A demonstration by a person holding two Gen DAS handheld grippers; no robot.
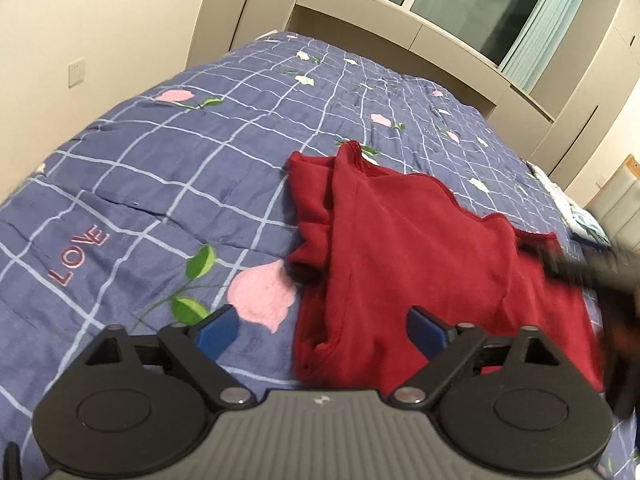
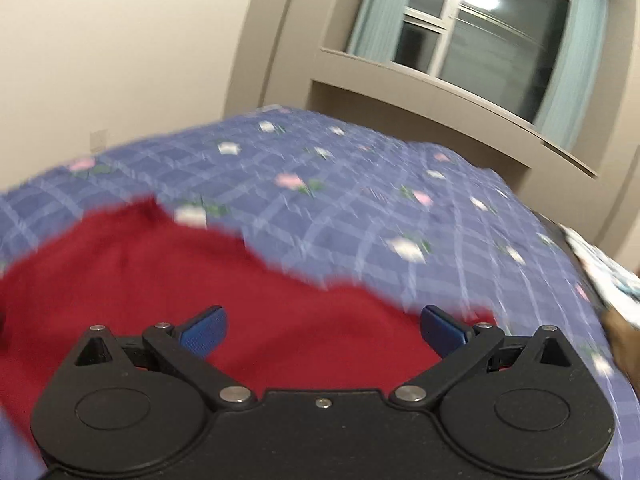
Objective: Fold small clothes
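A dark red garment (image 1: 404, 248) lies partly folded on the blue checked bedspread (image 1: 168, 184), with a doubled strip along its left side. My left gripper (image 1: 322, 330) hovers over its near left edge, open, blue pads apart, nothing between them. In the right wrist view the same red garment (image 2: 168, 280) fills the lower left, blurred. My right gripper (image 2: 323, 330) stands open above it, with nothing gripped. A blurred dark shape (image 1: 592, 268) at the right edge of the left wrist view is the other gripper over the cloth.
The bed runs back to a beige ledge (image 1: 400, 36) under a window (image 2: 480, 32) with teal curtains. A wall with a socket (image 1: 76, 72) is to the left. Patterned bedding (image 2: 600, 264) lies at the bed's right edge.
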